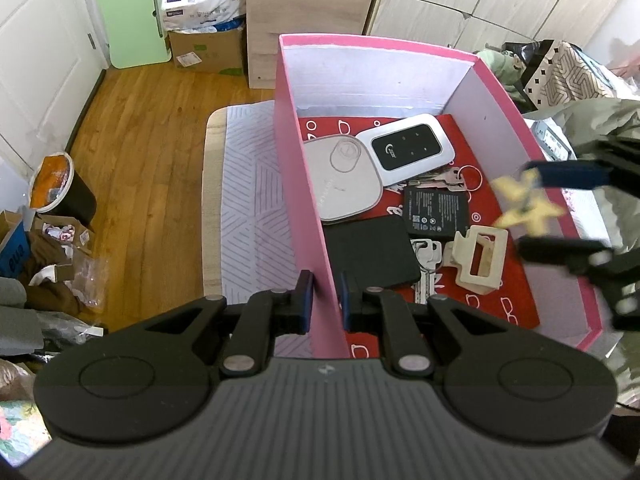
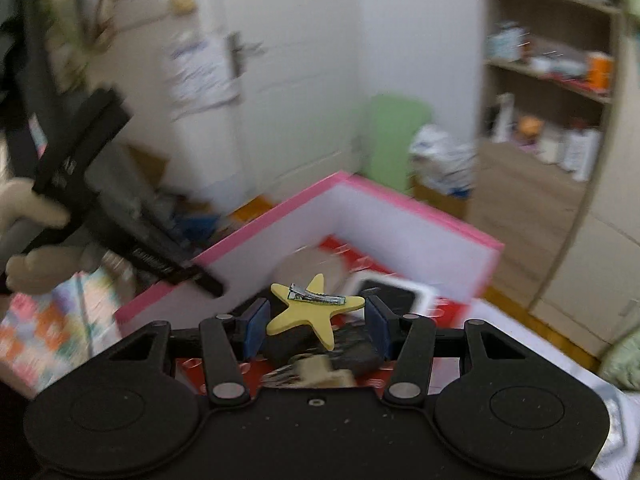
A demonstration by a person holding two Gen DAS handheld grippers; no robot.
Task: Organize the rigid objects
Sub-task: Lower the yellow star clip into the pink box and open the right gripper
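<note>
A pink box (image 1: 308, 216) with a red lining holds a white router (image 1: 404, 148), a white pad (image 1: 340, 180), a black battery (image 1: 436, 208), a black case (image 1: 372, 250), keys (image 1: 424, 260) and a beige hair claw (image 1: 480, 260). My left gripper (image 1: 325, 300) is shut on the box's left wall. My right gripper (image 2: 316, 322) holds a yellow star hair clip (image 2: 310, 312) between its pads above the box (image 2: 420, 216); it also shows blurred in the left wrist view (image 1: 528, 204).
The box stands on a small table with a grey patterned mat (image 1: 248, 208). Wood floor (image 1: 140, 160), a bin (image 1: 60, 184) and clutter lie to the left. A wooden cabinet (image 1: 308, 20) stands behind. Shelves (image 2: 552, 80) show in the right wrist view.
</note>
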